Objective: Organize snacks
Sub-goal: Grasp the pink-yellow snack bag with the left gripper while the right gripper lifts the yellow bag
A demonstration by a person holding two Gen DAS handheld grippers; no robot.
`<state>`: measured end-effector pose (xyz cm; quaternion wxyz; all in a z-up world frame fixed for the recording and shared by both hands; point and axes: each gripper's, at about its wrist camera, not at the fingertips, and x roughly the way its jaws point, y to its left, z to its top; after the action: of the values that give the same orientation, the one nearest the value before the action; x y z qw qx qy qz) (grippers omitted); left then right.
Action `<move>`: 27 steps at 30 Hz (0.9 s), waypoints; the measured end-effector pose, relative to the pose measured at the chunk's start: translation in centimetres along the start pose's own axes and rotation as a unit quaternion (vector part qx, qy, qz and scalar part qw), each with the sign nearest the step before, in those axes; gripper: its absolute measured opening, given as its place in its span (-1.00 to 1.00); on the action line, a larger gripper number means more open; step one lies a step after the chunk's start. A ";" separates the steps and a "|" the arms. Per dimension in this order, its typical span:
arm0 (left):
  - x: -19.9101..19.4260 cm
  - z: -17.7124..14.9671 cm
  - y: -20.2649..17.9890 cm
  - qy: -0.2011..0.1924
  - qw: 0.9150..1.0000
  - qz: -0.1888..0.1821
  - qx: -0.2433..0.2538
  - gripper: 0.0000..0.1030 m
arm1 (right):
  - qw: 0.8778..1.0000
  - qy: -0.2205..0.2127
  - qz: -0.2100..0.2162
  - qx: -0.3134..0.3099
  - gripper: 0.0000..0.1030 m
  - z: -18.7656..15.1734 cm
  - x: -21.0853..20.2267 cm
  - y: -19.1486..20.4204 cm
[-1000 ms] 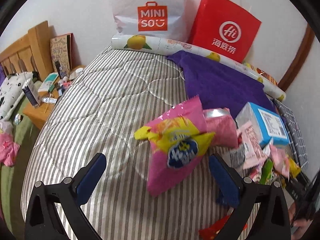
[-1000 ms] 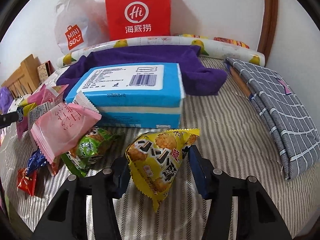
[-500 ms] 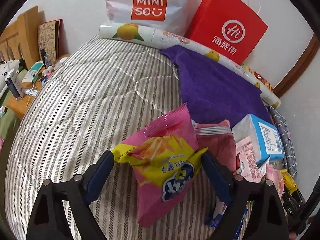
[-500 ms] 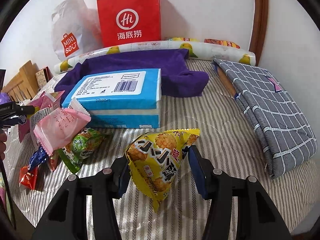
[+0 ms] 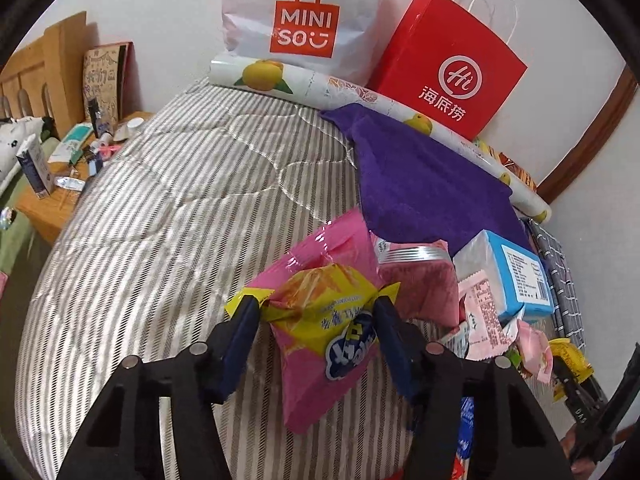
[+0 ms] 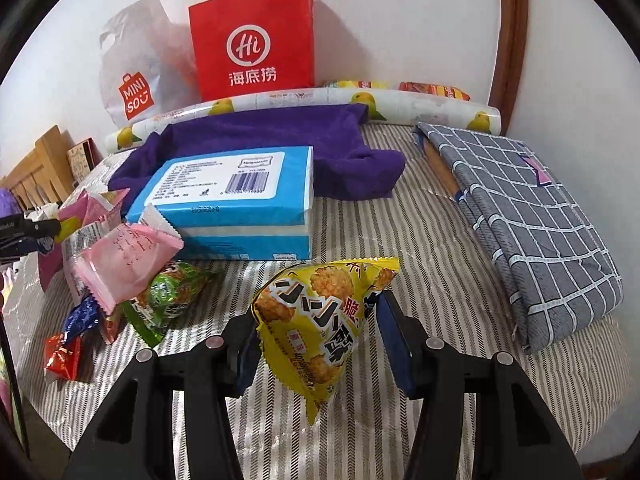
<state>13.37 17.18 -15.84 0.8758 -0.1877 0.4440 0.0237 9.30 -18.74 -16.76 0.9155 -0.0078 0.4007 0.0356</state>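
A pink-and-yellow snack bag [image 5: 320, 364] stands on the striped bed cover [image 5: 180, 208]. My left gripper [image 5: 317, 306] has it between its blue pads; the jaws are closing and both pads press into the crumpled yellow band. In the right wrist view my right gripper [image 6: 318, 312] is shut on a yellow rice-cracker bag [image 6: 316, 344], which it holds just above the cover. Left of it lies a heap of snacks: pink wrappers [image 6: 124, 264], a green packet [image 6: 172, 292] and a red sweet [image 6: 64, 352].
A blue tissue box [image 6: 236, 196] lies behind the heap on a purple towel [image 6: 280, 140]. A folded grey checked cloth [image 6: 528, 216] lies at the right. A lemon-print roll [image 6: 360, 100], a red paper bag [image 6: 252, 40] and a white bag [image 5: 304, 20] line the wall. A cluttered bedside table [image 5: 52, 196] stands left.
My left gripper's jaws have come together from wide open onto the pink-and-yellow bag and moved in around it. My right gripper has lifted the yellow bag slightly.
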 end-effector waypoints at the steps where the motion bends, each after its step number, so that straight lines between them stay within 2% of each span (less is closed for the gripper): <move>1: -0.4 -0.2 0.0 -0.003 1.000 0.001 0.002 0.07 | 1.000 -0.002 0.000 0.001 0.03 0.0 -0.3 0.0; 13: -4.7 -1.8 -1.5 -0.028 0.999 -0.006 0.020 0.03 | 1.000 -0.021 0.000 0.003 0.03 -0.1 -3.3 0.3; 22: -7.3 -2.0 -4.1 -0.042 0.998 -0.039 0.028 0.03 | 0.999 -0.040 0.004 0.001 0.02 0.9 -6.2 0.7; 27: -8.2 -1.7 -6.2 -0.048 0.996 -0.046 0.050 0.03 | 0.999 -0.050 0.004 -0.010 0.01 1.6 -7.3 1.4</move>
<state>8.43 11.82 -8.39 0.9047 -0.1627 0.3925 -0.0302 5.42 -17.67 -10.27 0.9339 -0.0136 0.3545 0.0433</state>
